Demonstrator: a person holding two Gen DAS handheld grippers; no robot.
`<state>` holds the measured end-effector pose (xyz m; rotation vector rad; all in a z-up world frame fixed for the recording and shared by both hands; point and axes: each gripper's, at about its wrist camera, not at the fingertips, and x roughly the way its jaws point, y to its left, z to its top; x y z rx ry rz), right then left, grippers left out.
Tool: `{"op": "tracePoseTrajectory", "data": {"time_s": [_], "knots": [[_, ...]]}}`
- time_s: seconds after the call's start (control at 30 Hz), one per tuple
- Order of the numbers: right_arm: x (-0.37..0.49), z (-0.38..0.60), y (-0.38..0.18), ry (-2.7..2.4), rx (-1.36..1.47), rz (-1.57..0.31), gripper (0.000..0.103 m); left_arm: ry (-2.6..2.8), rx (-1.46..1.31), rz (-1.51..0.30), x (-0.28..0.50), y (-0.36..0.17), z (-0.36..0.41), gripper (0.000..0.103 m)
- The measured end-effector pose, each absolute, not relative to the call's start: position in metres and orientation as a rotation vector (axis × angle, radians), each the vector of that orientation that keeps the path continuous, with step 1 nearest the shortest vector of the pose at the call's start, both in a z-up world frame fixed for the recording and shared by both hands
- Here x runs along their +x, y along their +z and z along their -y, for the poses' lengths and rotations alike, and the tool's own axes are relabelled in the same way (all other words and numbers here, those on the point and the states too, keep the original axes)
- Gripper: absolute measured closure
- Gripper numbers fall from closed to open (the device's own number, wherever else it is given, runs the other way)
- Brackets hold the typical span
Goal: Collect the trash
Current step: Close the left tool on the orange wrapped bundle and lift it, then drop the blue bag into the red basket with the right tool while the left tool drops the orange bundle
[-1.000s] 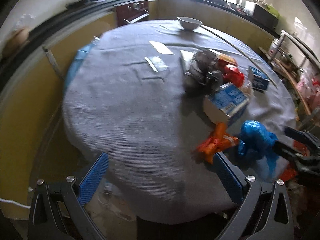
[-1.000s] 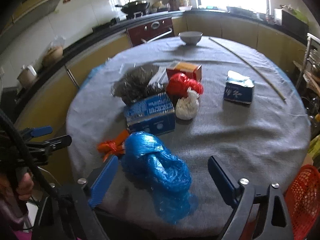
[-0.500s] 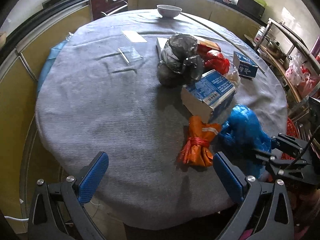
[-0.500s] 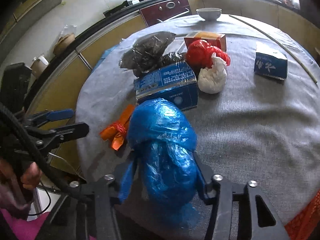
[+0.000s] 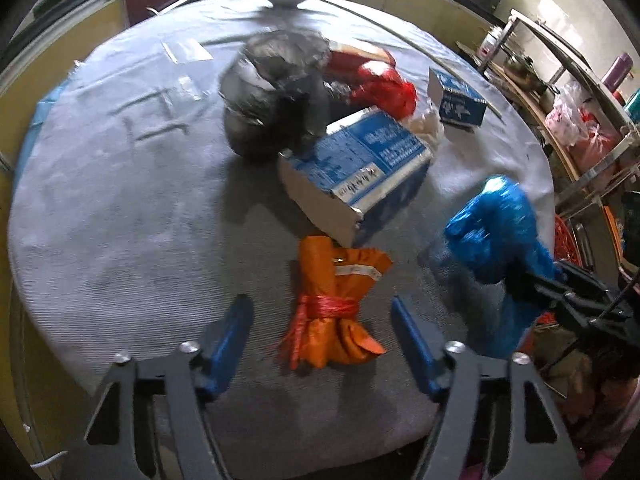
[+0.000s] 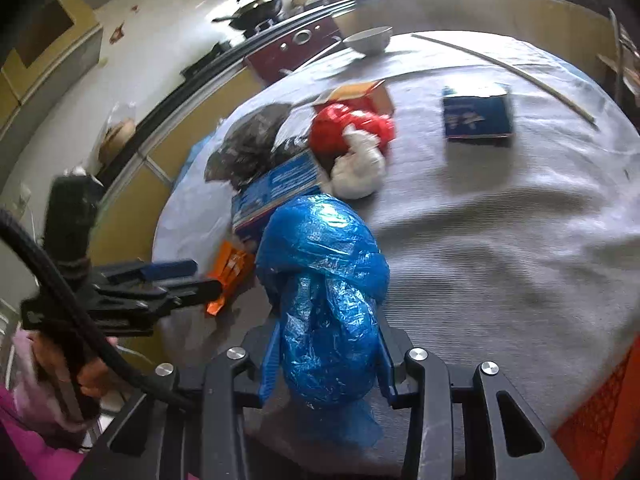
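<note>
The right tongs (image 6: pixel 326 364) are pinching the blue plastic bag (image 6: pixel 324 280) across its lower half at the near edge of the tabletop (image 6: pixel 500 240), a hold that judging by the task frees the bag for lifting toward the red basket (image 6: pixel 600 412) beside the edge. The left tongs (image 5: pixel 322 344) have just been closing and stand spread astride the tied orange bag (image 5: pixel 336 304), pads not yet touching it, evidently the next piece of trash.

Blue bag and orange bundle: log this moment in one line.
right gripper: shut on blue bag | left gripper: jaws closing, astride orange bundle, not touching | both on table
</note>
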<state>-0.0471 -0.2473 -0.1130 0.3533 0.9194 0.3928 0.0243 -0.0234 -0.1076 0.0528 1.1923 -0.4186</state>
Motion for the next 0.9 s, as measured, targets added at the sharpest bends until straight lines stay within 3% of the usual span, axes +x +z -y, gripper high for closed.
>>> {"op": "tracePoseTrajectory", "data": {"time_s": [0.17, 0.2, 0.57, 0.9], "knots": [[-0.052, 0.263, -0.109, 0.372, 0.405, -0.894, 0.061, -0.424, 0.050, -1.184, 0.026, -0.111, 0.026, 0.068], [-0.053, 0.265, -0.108, 0.371, 0.408, -0.891, 0.061, -0.424, 0.044, -1.184, 0.026, -0.112, 0.026, 0.070], [-0.064, 0.284, -0.103, 0.344, 0.448, -0.844, 0.061, -0.503, 0.114, -1.089, -0.010, -0.081, 0.044, 0.071], [-0.111, 0.369, -0.102, 0.130, 0.575, -0.763, 0.061, -0.775, 0.323, -1.016, -0.038, -0.064, 0.169, 0.071]]}}
